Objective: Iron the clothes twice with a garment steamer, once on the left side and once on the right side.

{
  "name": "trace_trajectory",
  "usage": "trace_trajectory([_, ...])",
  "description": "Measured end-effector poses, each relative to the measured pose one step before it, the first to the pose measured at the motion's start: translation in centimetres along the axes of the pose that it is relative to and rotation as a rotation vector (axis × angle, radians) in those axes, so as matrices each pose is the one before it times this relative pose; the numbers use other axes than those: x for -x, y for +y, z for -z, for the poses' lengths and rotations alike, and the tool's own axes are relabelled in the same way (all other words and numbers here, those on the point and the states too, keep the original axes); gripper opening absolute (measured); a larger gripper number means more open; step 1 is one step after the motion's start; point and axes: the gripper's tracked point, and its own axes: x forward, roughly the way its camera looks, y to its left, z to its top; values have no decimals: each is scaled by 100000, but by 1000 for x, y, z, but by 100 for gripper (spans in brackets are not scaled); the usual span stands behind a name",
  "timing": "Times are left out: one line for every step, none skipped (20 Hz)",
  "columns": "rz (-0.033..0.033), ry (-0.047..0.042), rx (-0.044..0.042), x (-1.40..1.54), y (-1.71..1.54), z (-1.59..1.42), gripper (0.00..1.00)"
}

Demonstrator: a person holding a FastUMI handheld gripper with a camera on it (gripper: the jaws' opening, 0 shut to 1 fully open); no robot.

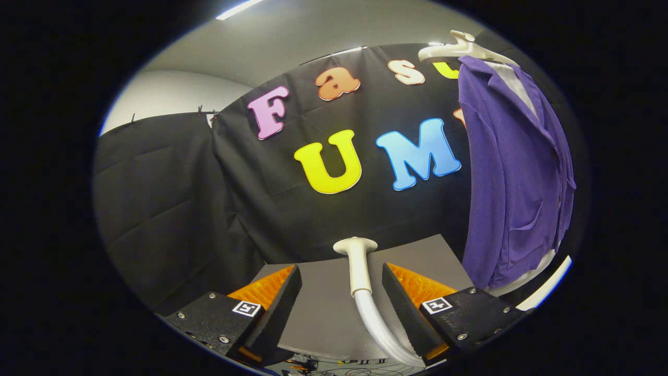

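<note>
The jaws of the gripper (342, 292) are standing wide, pressing on nothing. The garment steamer (360, 266) is rising between them, its white head (355, 245) pointing up beyond the fingertips and its hose (383, 329) curving down beside the right finger (404, 308), possibly grazing it. The purple jacket (514, 172) is hanging on a pale hanger (459, 49) well off to the right, above the grey table (323, 308). If the jaws close off-centre, the slim wand is likely to slip or twist sideways. The steamer's base and handle are cut off below, and the jacket's far side is hard to make out.
</note>
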Motion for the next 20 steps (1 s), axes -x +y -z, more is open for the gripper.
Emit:
trace_trajectory([1624, 2153, -2025, -1462, -218, 206, 96])
trace_trajectory([1174, 3440, -1396, -1476, -156, 496, 96])
trace_trajectory([2082, 2404, -555, -1571, -383, 34, 96])
trace_trajectory([1990, 2805, -760, -1343, -411, 57, 96])
trace_trajectory([1111, 2988, -819, -1287, -115, 215, 96])
trace_trajectory([880, 3315, -880, -1190, -52, 277, 96])
trace_trajectory([558, 4277, -714, -1241, -119, 452, 95])
trace_trajectory([996, 3348, -1368, -1217, -157, 271, 95])
trace_trajectory([1027, 2719, -883, -993, -138, 247, 95])
trace_trajectory([1125, 2587, -759, -805, -111, 613, 95])
trace_trajectory([452, 2225, -348, -785, -80, 315, 95])
trace_trajectory([289, 2573, -240, -748, 37, 427, 95])
trace_trajectory([507, 1169, -433, -686, -146, -118, 95])
trace_trajectory([737, 1125, -149, -654, -219, 158, 95])
trace_trajectory([699, 1615, 209, -613, -143, 159, 95])
trace_trajectory([110, 1511, 534, -940, 59, 83, 94])
trace_trajectory([-479, 1811, 525, -848, 339, 185, 94])
trace_trajectory([-797, 2207, 568, -646, 404, 413, 93])
trace_trajectory([-489, 1063, 728, -442, 375, 131, 92])
trace_trajectory([215, -605, 344, -509, 141, -200, 87])
